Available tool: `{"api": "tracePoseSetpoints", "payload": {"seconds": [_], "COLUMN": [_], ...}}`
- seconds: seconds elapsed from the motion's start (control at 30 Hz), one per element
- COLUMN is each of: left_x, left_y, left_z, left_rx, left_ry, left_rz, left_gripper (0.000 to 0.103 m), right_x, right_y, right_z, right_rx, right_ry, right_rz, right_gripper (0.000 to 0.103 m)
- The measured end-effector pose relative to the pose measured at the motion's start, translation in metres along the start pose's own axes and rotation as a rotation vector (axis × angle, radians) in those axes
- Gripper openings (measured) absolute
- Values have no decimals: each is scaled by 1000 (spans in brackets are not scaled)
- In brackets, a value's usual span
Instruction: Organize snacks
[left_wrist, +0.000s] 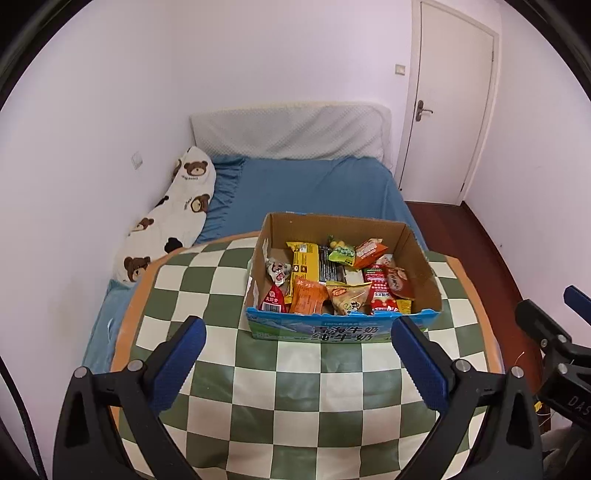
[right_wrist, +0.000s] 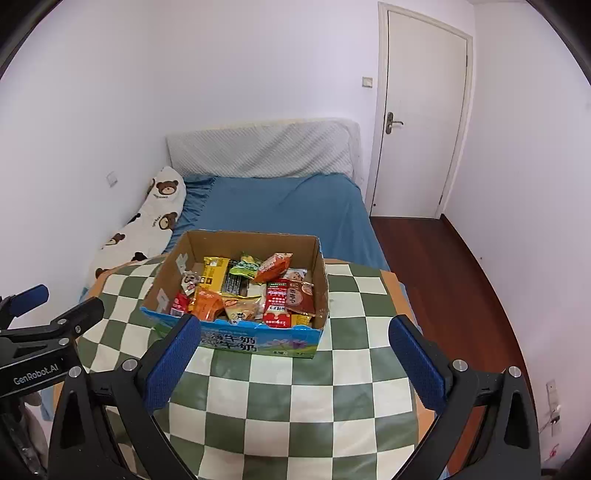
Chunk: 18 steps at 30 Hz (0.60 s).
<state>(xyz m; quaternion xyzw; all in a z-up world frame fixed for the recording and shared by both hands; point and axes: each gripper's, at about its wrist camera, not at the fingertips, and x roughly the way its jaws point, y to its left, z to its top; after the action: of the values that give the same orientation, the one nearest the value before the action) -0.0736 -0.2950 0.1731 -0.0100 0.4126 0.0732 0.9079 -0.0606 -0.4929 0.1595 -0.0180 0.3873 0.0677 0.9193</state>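
Snack packets (left_wrist: 332, 280) all sit jumbled in the cardboard box (left_wrist: 421, 258), frame center, on the checkered counter (left_wrist: 295, 391). Your left claw (left_wrist: 299, 365) & right claw (right_wrist: 291, 363) both gape apart, holding nothing. Fits sorting pending or already finished.

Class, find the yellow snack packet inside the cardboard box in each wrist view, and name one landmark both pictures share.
Left wrist view: the yellow snack packet lies left of middle in the cardboard box, just right of picture centre.
Right wrist view: the packet lies at the box's back left, left of picture centre.
Shared landmark: the white door at upper right.
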Motion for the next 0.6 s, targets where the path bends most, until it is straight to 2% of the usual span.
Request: {"api": "tracePoseSetpoints", "payload": {"seconds": [0.33,0.6], "left_x": [59,74], "left_y": [1,0], "left_z": [5,7], "left_rx": [-15,-12], "left_ry": [86,106], "left_rz": [19,24], "left_gripper": [103,103], "right_x": [60,82], "right_y": [-5,-6], "right_z": [1,0], "right_rx": [23,36], "right_ry": [68,98], "right_rz": [-23,-30], "right_gripper": [103,103]}}
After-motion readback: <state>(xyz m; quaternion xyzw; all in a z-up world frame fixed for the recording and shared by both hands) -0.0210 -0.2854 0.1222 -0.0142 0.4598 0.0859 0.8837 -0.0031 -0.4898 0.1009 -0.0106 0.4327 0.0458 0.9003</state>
